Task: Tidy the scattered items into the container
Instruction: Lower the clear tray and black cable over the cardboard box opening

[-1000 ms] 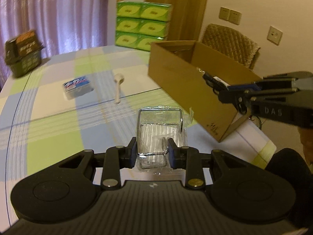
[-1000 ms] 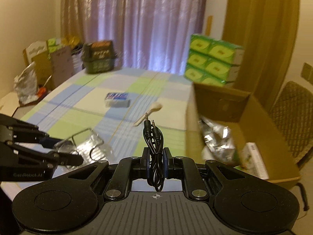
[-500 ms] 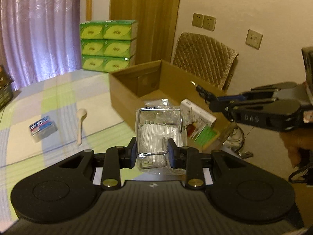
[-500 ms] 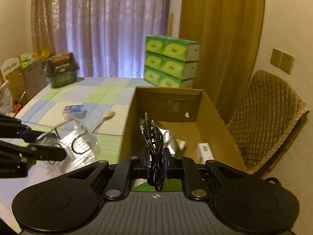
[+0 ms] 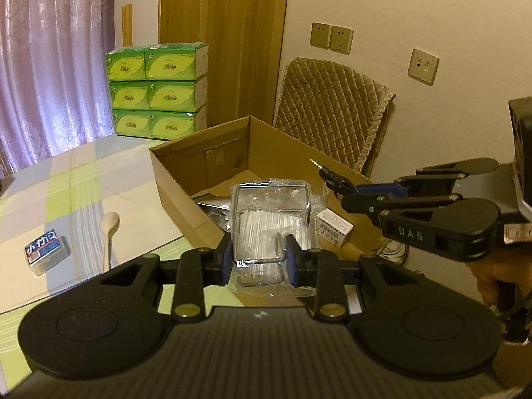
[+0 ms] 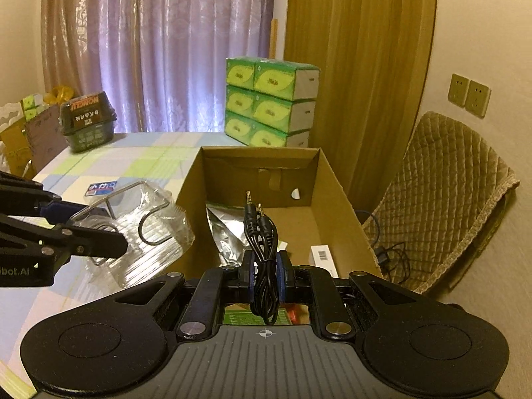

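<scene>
My left gripper (image 5: 257, 256) is shut on a clear plastic packet with a wire frame (image 5: 272, 219), held above the near edge of the open cardboard box (image 5: 173, 179). In the right wrist view that packet (image 6: 143, 229) hangs just left of the box (image 6: 327, 179). My right gripper (image 6: 266, 274) is shut on a folded black audio cable (image 6: 261, 242), its two jack plugs pointing up over the box's inside. The right gripper (image 5: 352, 196) enters the left wrist view from the right, over the box's far wall. A silver foil bag (image 6: 226, 236) and a small white carton (image 6: 321, 256) lie inside.
On the checked tablecloth (image 5: 83, 179) lie a wooden spoon (image 5: 109, 232) and a small blue-labelled pack (image 5: 46, 249). Stacked green tissue packs (image 5: 156, 93) stand at the table's far end, a dark green tub (image 6: 88, 123) far left. A quilted chair (image 6: 442, 193) stands behind the box.
Both grippers have swung right from the table toward the box. The packet and the cable now hang over the box instead of over the tablecloth. Both stay shut.
</scene>
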{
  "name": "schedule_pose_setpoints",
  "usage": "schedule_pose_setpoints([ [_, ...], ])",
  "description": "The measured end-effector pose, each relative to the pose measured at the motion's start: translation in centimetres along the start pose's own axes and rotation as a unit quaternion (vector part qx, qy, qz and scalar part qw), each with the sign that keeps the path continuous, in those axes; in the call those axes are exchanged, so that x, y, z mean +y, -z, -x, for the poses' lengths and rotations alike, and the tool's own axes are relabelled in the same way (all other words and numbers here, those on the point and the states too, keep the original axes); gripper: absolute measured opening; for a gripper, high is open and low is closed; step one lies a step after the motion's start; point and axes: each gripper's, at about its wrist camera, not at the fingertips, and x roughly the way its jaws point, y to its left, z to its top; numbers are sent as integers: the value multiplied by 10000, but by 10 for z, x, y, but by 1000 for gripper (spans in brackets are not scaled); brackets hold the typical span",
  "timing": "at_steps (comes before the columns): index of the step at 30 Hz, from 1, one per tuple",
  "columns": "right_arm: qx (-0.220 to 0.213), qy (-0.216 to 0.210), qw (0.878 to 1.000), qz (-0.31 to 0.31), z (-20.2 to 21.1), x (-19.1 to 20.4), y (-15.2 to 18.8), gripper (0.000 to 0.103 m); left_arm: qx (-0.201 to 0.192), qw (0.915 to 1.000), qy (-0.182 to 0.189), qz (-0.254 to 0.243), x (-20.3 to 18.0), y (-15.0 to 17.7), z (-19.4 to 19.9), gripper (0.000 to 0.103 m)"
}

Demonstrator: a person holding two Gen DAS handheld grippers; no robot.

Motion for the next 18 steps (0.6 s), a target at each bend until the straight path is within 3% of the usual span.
schedule_pose_setpoints([
  [18,52,137,9999,-84,-18,-28,-4,15,142,9999,53,-3,-8,-12,-48,26],
])
